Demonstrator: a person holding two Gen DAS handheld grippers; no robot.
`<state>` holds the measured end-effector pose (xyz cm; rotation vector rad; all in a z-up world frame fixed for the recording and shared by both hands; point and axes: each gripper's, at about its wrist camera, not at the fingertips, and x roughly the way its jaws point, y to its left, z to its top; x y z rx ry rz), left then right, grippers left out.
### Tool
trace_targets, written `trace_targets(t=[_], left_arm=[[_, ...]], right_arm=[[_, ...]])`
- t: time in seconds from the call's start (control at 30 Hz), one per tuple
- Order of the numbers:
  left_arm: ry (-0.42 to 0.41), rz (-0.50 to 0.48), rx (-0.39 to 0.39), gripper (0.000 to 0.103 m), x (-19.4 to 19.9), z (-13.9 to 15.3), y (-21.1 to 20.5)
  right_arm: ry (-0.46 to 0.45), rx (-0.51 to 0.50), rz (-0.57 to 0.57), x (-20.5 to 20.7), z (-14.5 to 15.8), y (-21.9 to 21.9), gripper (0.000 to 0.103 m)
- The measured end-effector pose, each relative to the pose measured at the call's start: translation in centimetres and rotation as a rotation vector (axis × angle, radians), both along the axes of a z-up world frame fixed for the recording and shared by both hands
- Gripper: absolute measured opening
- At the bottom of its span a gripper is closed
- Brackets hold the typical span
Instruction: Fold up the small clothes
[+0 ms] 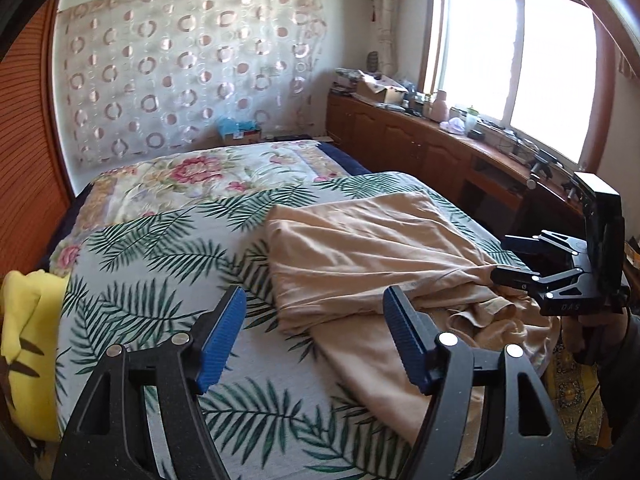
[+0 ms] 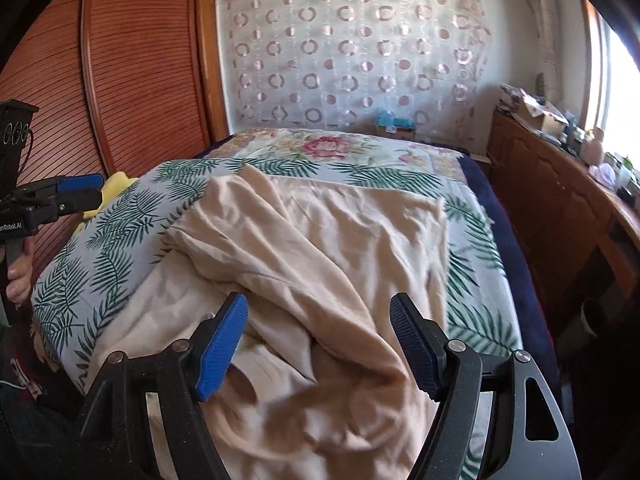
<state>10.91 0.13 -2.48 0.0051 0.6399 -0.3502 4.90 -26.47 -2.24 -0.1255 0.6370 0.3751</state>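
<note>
beige garment (image 2: 320,240) on bed (image 1: 160,240), long axis running away from fingers. right gripper (image 2: 316,344) fingers apart, cloth bunched btwn/under them, nearer. left gripper (image 1: 312,336) fingers apart, empty, garment off to its right.

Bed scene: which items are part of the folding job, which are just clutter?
Job:
- beige garment
- left tool, open
- right tool, open
- leaf-print bedcover

Clutter:
- yellow plush
- floral quilt
- cardboard box
</note>
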Motion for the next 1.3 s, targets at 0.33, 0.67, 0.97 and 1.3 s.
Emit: trace_targets(t=[0.33, 0.67, 0.97, 1.3], left_arm=[[-0.003, 0.086, -0.008, 0.072, 0.1, -0.8, 3.6], [-0.003, 0.126, -0.005, 0.072, -0.1, -1.3, 5.6], [0.004, 0.146, -0.017, 0.072, -0.2, -1.8, 6.9], [0.018, 0.139, -0.020, 0.072, -0.2, -2.5, 6.7]], right_arm=[[0.011, -0.056, 0.128, 4.6, 0.5, 6.0, 0.076], [0.042, -0.104, 0.235, 8.1, -0.1, 11.4, 0.076], [0.145, -0.145, 0.358, 11.2, -2.8, 16.5, 0.076], [0.176, -0.238, 0.386, 13.2, -5.4, 19.2, 0.019]])
